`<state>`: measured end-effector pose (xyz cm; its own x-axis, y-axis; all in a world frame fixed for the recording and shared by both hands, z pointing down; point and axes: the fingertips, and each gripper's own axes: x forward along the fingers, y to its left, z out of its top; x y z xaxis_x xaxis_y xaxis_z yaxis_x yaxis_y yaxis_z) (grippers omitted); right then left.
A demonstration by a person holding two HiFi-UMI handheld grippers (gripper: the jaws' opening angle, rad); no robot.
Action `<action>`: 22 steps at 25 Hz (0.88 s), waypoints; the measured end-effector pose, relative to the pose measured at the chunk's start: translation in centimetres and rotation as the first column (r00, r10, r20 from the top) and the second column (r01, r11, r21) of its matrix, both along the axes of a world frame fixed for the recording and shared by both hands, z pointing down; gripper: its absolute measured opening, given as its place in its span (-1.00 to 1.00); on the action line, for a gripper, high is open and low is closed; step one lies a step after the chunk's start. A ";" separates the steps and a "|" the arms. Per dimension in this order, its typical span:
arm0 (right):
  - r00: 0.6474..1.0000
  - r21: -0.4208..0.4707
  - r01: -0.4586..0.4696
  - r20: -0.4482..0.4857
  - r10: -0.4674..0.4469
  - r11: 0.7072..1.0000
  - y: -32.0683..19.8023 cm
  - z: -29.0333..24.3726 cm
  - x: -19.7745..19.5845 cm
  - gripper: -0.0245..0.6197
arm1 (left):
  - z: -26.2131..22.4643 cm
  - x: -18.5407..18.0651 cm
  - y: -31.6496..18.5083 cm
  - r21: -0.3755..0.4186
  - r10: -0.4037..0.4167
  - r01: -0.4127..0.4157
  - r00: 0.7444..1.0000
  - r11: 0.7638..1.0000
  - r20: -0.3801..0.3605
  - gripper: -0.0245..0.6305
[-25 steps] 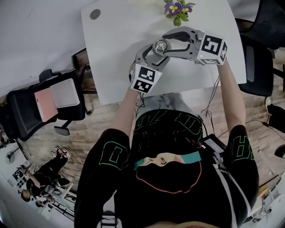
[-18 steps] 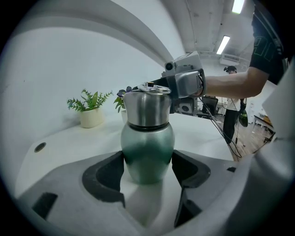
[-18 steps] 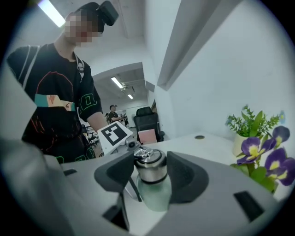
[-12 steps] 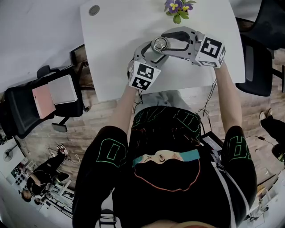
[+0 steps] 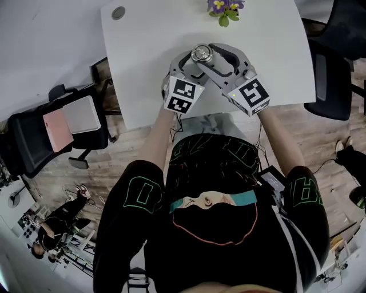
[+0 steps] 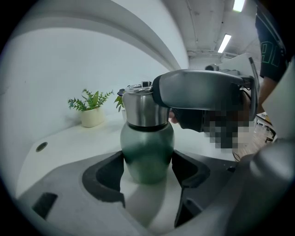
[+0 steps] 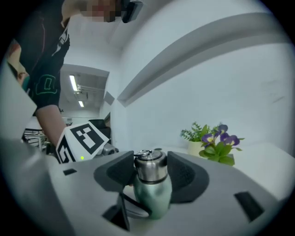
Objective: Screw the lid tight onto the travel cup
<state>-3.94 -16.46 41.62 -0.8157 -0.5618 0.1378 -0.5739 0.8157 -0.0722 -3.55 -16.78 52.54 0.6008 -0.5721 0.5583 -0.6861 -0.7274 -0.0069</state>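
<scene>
A green travel cup (image 6: 147, 150) with a steel lid (image 5: 201, 54) stands upright on the white table (image 5: 143, 68). My left gripper (image 6: 148, 167) is shut on the cup's rounded body, one dark pad pressed to each side. My right gripper (image 7: 150, 171) comes in higher and is shut on the steel lid (image 7: 150, 167), whose sides its pads touch. In the head view the right gripper's marker cube (image 5: 250, 95) sits near the table's front edge and the left one (image 5: 183, 95) beside it. The lid sits level on the cup.
A potted plant with purple flowers (image 5: 223, 10) stands at the table's far edge, behind the cup. A round grey cap (image 5: 118, 12) sits in the table's far left corner. A black chair (image 5: 57, 129) with flat pink and white things on it stands left; another chair (image 5: 329, 74) right.
My right gripper has swung around the lid: its marker cube moved from the cup's right down toward the table's front edge. The left gripper and cup kept almost still.
</scene>
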 end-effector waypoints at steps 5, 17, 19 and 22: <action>0.995 0.023 -0.090 0.036 0.090 0.996 0.0 -0.2 -0.2 -0.20 | -0.2 0.1 0.0 0.004 0.000 0.000 1.000 1.000 0.013 0.10; 0.973 0.032 0.217 -0.081 -0.214 0.976 0.2 -0.1 -0.6 -0.17 | 0.2 0.0 0.0 -0.009 -0.002 0.002 1.000 1.000 0.008 0.11; 0.952 0.024 0.292 -0.101 -0.288 0.956 0.0 -0.1 -0.6 -0.17 | 0.2 0.1 -0.2 -0.006 0.001 -0.001 1.000 1.000 0.003 0.11; 0.908 -0.004 0.403 -0.125 -0.400 0.915 0.0 0.0 -0.7 -0.19 | 0.2 0.2 -0.1 -0.008 0.001 -0.001 1.000 1.000 0.000 0.10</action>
